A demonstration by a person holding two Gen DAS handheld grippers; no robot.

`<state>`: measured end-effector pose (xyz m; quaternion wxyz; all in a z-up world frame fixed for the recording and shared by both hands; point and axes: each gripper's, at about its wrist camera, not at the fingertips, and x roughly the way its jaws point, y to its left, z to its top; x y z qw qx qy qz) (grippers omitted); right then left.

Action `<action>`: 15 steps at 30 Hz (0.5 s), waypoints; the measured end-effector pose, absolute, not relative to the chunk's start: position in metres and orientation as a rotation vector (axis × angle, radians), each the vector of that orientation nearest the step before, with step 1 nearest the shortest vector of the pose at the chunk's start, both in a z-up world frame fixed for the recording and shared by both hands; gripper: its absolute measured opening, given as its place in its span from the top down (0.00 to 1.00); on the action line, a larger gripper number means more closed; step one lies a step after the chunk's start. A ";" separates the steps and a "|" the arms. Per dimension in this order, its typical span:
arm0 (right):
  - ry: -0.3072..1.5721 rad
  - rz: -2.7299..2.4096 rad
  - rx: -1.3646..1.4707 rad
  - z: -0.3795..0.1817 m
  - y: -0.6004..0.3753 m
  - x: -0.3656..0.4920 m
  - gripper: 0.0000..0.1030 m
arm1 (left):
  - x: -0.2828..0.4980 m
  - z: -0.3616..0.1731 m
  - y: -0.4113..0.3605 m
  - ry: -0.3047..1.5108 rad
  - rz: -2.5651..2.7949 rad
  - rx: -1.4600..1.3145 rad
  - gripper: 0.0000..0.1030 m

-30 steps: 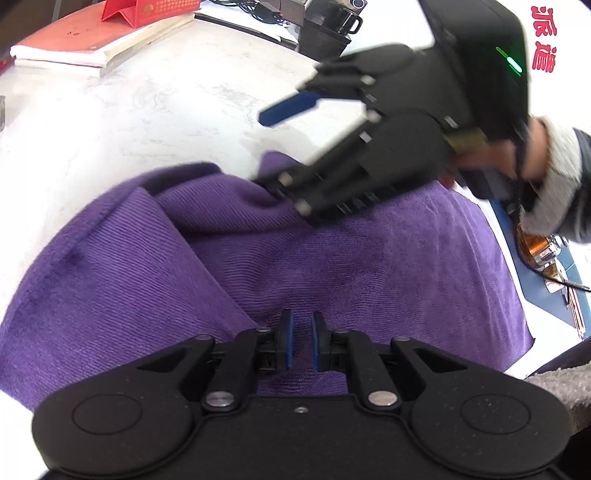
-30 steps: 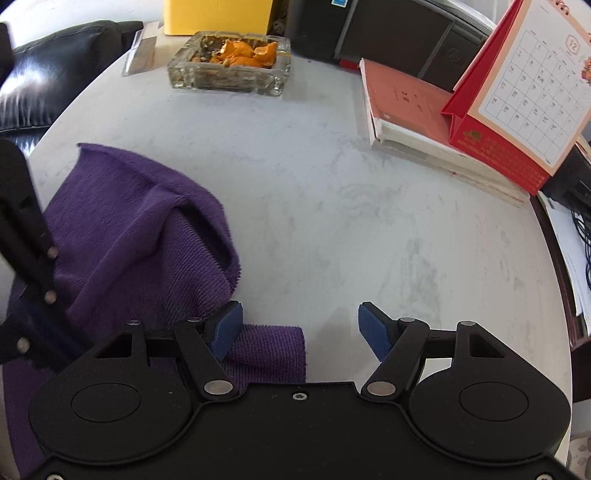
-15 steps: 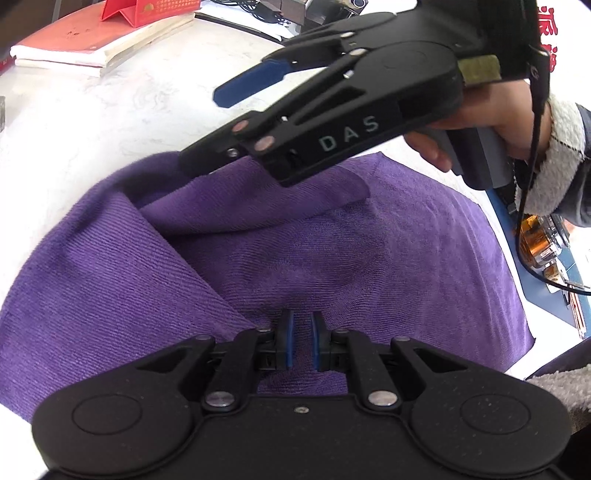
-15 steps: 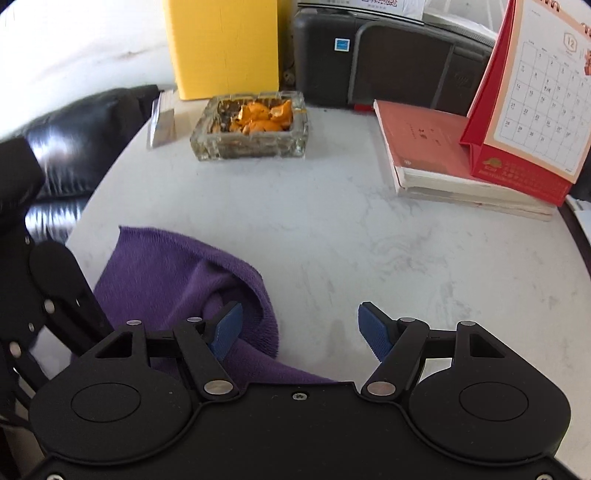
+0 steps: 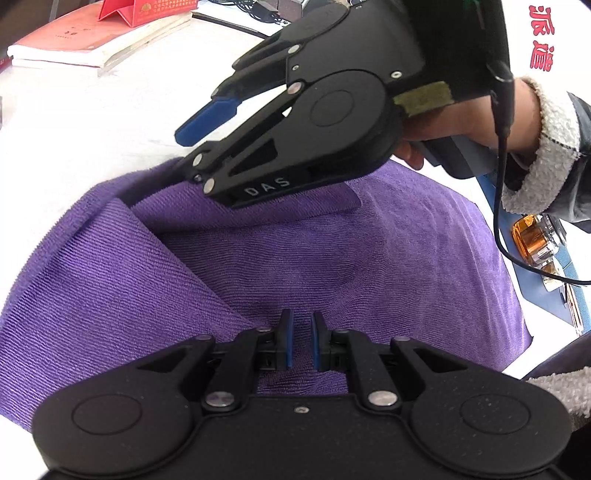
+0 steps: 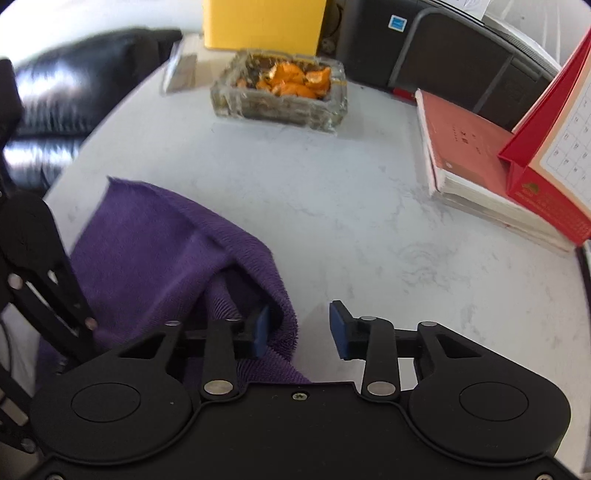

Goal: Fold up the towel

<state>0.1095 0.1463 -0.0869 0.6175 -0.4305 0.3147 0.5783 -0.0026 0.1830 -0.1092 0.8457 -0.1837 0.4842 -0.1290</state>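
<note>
Left claw (image 5: pixel 300 341) pinched narrow on purple ribbed towel (image 5: pixel 332 258); right claw (image 6: pixel 300 329) just closing, pads apart around towel's raised fold, on white marble bench (image 6: pixel 351 206).

This looks like an office or a reception corner rather than a kitchen or workshop. A white marble-patterned table (image 6: pixel 332 206) fills the middle of the right wrist view. At its right edge a red desk calendar (image 6: pixel 546 162) stands on a stack of red-covered books (image 6: pixel 465 147). Near the top centre sits a glass ashtray (image 6: pixel 280 92) holding orange peel, with a yellow box (image 6: pixel 262 22) behind it and a dark printer-like machine (image 6: pixel 443 48) at the upper right. A black leather sofa (image 6: pixel 55 96) shows at the upper left. In the left wrist view, cables (image 5: pixel 255 14) lie along the top edge.
</note>
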 end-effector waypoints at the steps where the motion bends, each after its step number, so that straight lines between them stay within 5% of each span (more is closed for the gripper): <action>1: 0.731 1.318 -1.006 -0.088 0.148 0.110 0.84 | -0.003 -0.110 0.182 1.020 -0.273 -0.387 0.91; 3: 0.723 1.301 -1.040 -0.090 0.150 0.112 0.92 | -0.002 -0.111 0.181 1.018 -0.275 -0.389 0.91; 15: 0.192 1.328 -1.191 -0.045 0.172 0.089 0.92 | 0.005 -0.118 0.169 1.020 -0.280 -0.376 0.91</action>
